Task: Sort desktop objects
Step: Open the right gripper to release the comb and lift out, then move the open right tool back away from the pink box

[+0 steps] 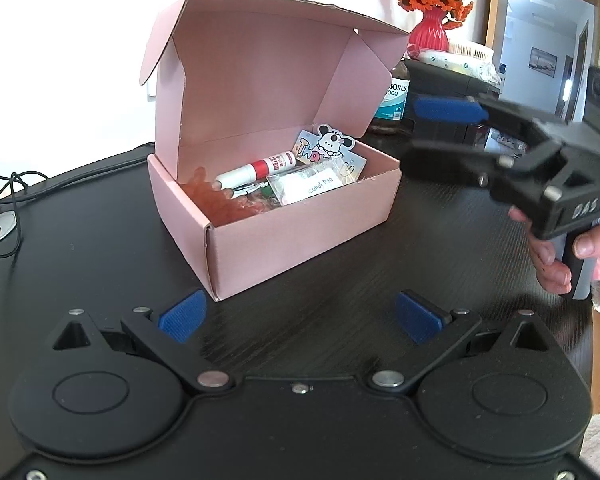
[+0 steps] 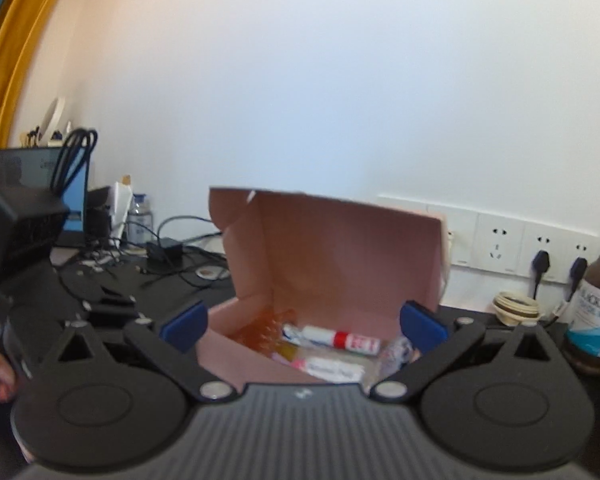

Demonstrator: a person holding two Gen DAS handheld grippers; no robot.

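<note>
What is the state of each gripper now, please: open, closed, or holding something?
Left gripper: open, holding nothing, above the table.
Right gripper: open, holding nothing, by the pink box.

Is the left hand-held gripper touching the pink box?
Apart. The left wrist view shows bare dark table between the open left hand-held gripper and the pink box.

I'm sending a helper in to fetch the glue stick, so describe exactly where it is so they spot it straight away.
Find the open pink cardboard box on the black desk, its lid standing up at the back. Inside, the glue stick lies on its side near the middle, between an orange translucent piece and a clear alcohol pad packet. It is the only white tube with a red band.
</note>
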